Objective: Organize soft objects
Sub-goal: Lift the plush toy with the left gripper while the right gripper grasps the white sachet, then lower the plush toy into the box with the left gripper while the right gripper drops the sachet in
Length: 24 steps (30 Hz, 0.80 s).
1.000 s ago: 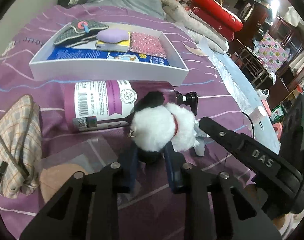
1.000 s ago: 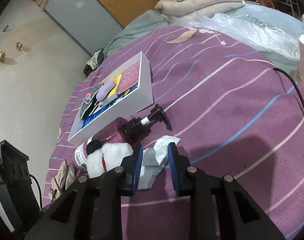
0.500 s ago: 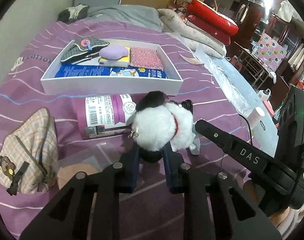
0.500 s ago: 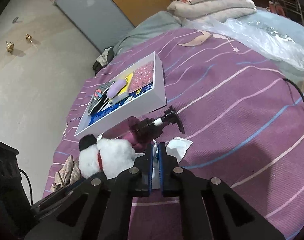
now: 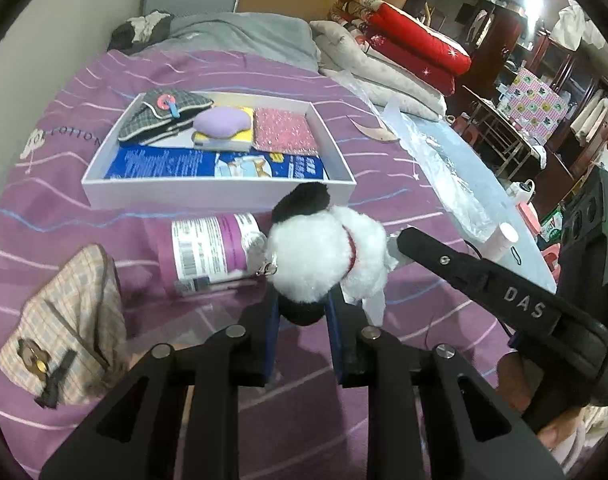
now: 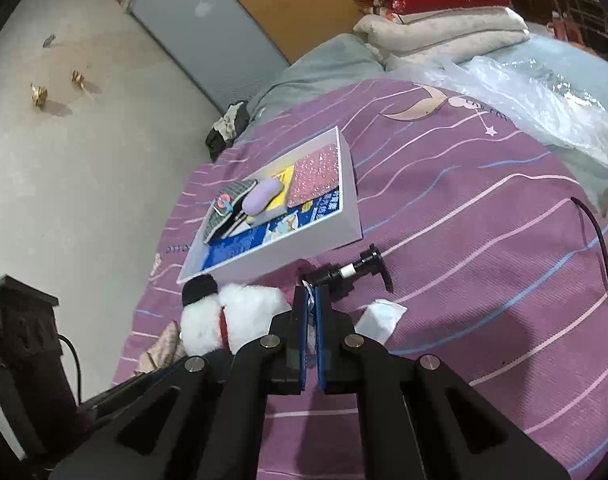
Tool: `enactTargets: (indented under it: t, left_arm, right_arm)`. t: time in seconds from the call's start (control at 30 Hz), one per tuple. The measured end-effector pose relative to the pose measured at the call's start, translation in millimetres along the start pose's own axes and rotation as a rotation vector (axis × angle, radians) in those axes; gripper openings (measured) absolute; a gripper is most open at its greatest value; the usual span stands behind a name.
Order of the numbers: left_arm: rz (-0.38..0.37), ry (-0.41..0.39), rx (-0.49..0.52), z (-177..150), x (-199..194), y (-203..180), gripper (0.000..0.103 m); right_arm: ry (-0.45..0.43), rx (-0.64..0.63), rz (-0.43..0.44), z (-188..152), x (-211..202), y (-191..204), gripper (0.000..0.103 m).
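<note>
Plush toy (image 5: 327, 256) is clamped in left claw (image 5: 302, 316), right claw (image 6: 311, 312) pinching its tag, not yet in the partly filled white tray (image 5: 208, 196).

Fluffy plush toy (image 5: 327, 256); glossy plastic bottle (image 5: 212, 252); matt woven bedspread (image 6: 483, 240).

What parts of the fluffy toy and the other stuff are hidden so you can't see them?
- Plush toy: its face is not visible in either wrist view; the left gripper covers its bottom.
- Purple bottle: in the left wrist view the toy blocks its pump end; label print too small.
- White tissue: what the right gripper pinches is partly hidden by its fingers.
</note>
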<state>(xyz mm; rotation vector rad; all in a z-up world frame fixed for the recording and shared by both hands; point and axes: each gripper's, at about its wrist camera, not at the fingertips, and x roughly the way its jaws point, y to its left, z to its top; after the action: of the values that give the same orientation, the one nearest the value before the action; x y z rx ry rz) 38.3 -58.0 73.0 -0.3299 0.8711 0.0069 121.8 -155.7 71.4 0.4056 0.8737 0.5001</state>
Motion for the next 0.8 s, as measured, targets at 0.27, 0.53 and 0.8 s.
enactTargets:
  t: [0.27, 0.53, 0.8]
  left_arm:
    - [-0.009, -0.027, -0.014, 26.2, -2.7, 9.8, 0.024]
    - [-0.021, -0.016, -0.072, 62.5, 12.0, 32.4, 0.024]
    - [0.021, 0.012, -0.118, 94.6, 39.7, 55.3, 0.024]
  right_arm:
    - [-0.019, 0.028, 0.059, 27.9, -2.4, 6.0, 0.002]
    - [-0.004, -0.021, 0.075, 80.6, 19.5, 0.5, 0.002]
    - [0.171, -0.209, 0.107, 129.1, 71.8, 9.8, 0.002]
